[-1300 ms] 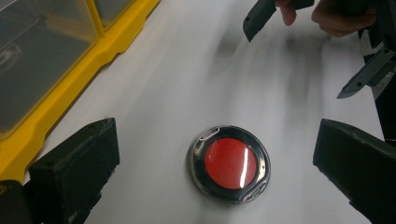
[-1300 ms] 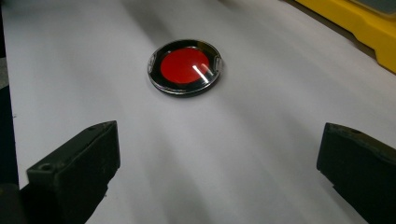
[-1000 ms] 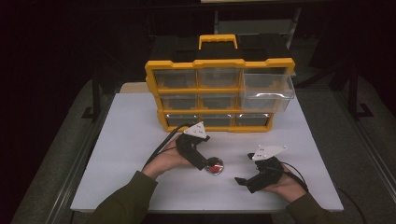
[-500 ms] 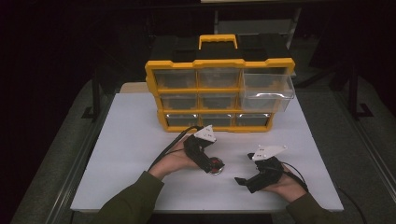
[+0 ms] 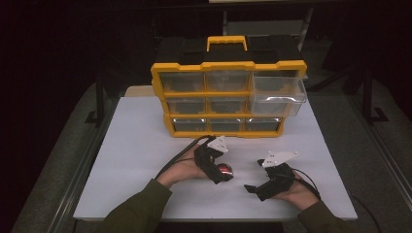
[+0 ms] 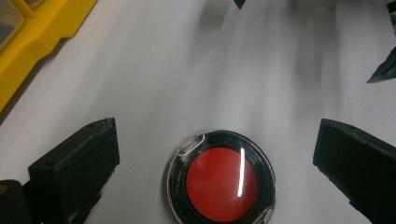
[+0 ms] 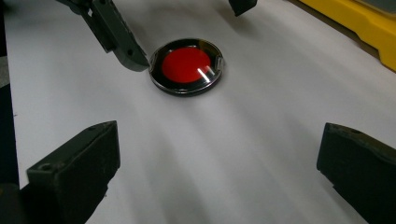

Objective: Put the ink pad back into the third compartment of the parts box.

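- The left tongs [image 6: 217, 154] stand spread wide, 1 jaw on each side of the round case [image 6: 222, 179], not touching it.
- The case lies flat on the white table [image 5: 141, 145]: red centre, black ring, clear glinting lid.
- The right tongs [image 5: 253, 187] rest spread nearby, holding nothing.

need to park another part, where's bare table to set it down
Free: the white table left of the left gripper, and the strip between the yellow organizer and the right gripper. Crowded: around the red disc, between the left gripper's open jaws.
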`<state>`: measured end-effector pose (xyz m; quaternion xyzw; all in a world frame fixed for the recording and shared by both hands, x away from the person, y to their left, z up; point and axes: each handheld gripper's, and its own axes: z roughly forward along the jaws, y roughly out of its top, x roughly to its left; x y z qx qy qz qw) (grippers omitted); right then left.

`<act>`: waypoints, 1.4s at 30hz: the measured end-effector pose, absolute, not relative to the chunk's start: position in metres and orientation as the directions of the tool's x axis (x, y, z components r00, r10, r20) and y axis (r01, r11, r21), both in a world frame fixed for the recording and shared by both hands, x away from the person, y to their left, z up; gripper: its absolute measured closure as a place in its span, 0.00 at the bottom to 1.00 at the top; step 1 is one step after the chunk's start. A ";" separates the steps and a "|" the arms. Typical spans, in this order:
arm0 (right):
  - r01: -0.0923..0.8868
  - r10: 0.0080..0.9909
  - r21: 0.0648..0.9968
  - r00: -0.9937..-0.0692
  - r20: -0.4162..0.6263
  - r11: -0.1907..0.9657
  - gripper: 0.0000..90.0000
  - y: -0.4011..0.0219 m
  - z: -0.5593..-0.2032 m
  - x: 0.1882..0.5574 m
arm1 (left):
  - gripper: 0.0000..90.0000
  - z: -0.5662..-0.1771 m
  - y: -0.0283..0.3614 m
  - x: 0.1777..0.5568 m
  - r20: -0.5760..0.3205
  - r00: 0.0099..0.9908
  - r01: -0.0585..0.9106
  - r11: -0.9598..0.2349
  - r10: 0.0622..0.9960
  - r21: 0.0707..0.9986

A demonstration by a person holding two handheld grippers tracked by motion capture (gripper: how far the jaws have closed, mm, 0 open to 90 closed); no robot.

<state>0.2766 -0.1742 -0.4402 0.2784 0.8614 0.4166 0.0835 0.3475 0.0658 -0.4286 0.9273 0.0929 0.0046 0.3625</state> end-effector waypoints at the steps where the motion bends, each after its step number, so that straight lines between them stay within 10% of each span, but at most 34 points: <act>1: 0.410 0.549 0.764 -0.831 0.088 0.498 0.00 -0.174 -0.440 0.277 | 0.00 -0.429 0.065 0.347 -0.058 0.983 0.168 -0.723 0.175 0.670; 24: 0.411 0.547 0.763 -0.832 0.090 0.499 0.00 -0.175 -0.440 0.277 | 0.00 -0.444 0.059 0.345 -0.039 0.987 0.147 -0.800 0.153 0.582; 42: 0.411 0.546 0.763 -0.833 0.091 0.499 0.00 -0.175 -0.440 0.276 | 0.25 -0.442 0.062 0.344 -0.024 0.989 0.130 -0.799 0.143 0.587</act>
